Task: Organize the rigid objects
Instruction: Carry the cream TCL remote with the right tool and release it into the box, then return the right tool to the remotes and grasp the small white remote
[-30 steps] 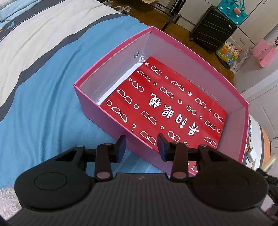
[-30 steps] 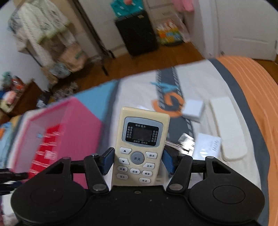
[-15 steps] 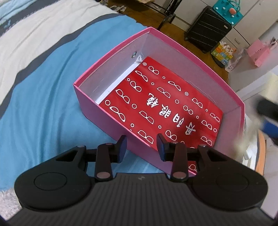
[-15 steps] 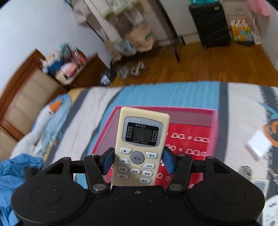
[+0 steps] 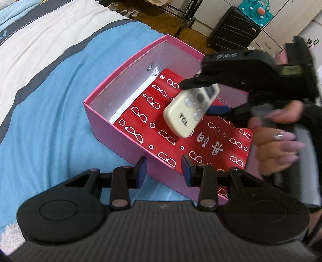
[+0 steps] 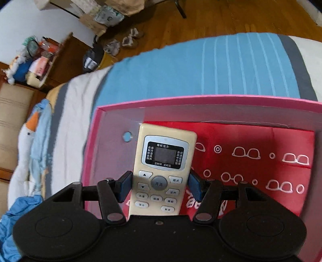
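A cream air-conditioner remote (image 5: 185,116) (image 6: 164,161) hangs tilted over the open pink box (image 5: 124,66) (image 6: 201,98), above its red sheet printed with white glasses (image 5: 221,153). My right gripper (image 6: 160,187) (image 5: 205,96) is shut on the remote's button end, and a person's hand (image 5: 277,145) grips its handle. My left gripper (image 5: 164,171) sits at the box's near wall. Its fingers are drawn in to a narrow gap with nothing held between them.
The box rests on a blue, grey and white bed cover (image 5: 50,121). Beyond the bed are a black suitcase (image 5: 231,30), a teal bag (image 5: 255,10), slippers on the wooden floor (image 6: 128,39) and a cluttered wooden cabinet (image 6: 66,56). A goose plush toy (image 6: 28,137) lies at the bed's left.
My right gripper has swung left with the remote, from over the loose items on the bed to over the pink box, entering the left wrist view. The left gripper has stayed put.
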`<state>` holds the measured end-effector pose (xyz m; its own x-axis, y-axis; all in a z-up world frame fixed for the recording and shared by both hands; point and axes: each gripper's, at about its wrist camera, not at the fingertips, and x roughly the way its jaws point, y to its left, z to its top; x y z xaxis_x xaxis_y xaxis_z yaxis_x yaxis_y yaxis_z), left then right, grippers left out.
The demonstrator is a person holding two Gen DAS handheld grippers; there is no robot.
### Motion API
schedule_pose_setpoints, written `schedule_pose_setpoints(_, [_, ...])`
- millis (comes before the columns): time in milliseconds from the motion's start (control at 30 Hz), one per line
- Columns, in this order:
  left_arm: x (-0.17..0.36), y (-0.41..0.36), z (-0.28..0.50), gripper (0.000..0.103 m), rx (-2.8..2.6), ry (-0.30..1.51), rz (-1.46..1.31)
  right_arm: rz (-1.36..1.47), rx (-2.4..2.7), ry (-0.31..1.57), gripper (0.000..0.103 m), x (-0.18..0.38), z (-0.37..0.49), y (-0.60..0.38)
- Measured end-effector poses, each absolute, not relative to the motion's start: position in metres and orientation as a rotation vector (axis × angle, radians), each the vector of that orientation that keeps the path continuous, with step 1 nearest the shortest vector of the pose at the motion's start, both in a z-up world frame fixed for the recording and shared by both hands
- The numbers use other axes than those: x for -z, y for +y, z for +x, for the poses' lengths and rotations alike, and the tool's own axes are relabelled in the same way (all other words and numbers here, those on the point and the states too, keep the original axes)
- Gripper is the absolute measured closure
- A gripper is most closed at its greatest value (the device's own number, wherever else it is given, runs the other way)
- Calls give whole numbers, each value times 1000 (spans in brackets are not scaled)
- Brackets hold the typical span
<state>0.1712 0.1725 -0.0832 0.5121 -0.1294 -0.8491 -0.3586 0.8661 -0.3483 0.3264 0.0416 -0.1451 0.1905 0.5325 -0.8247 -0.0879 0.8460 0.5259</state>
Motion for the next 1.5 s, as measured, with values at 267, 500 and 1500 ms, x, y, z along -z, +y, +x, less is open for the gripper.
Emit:
schedule_pose_setpoints(267, [84,174,172,67,-140,1032,-536,569,-407,1343,32,167,336,29])
schedule_pose_setpoints(500, [81,167,172,67,-154,1027,-510,483,-511,1235,32,101,295,-7])
schedule_pose_setpoints(1500, [77,153,174,67,-208,1028,-420,-500,-616,851,26,153,152,-144])
